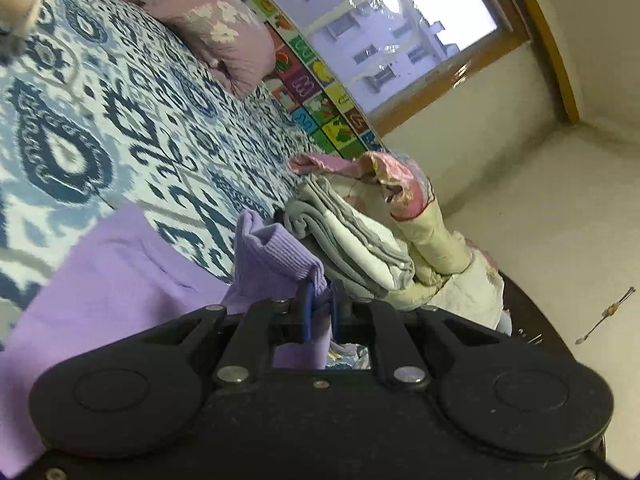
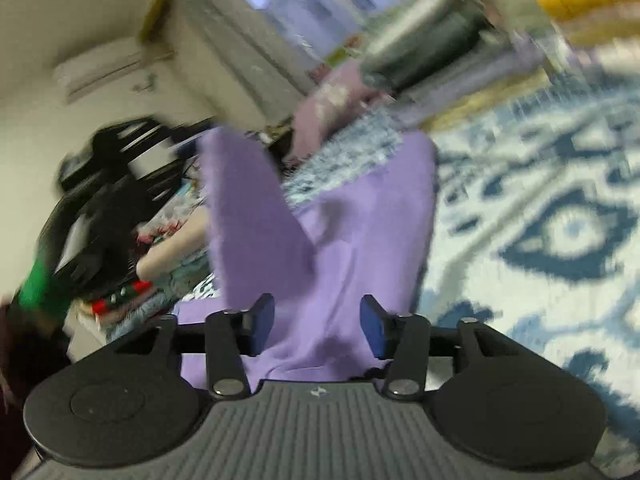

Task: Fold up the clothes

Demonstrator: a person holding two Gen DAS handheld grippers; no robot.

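Two grippers over one lilac garment spread on a blue-and-white patterned bedspread. Left gripper, low centre of its frame, clamped tight on the ribbed cuff, blue pads pinching the fabric. Right gripper spread wide, blue pads apart, lilac cloth lying between and beyond them; view blurred. Folded grey and cream laundry stacked just right of the cuff. Lilac pillow at upper centre, window behind.
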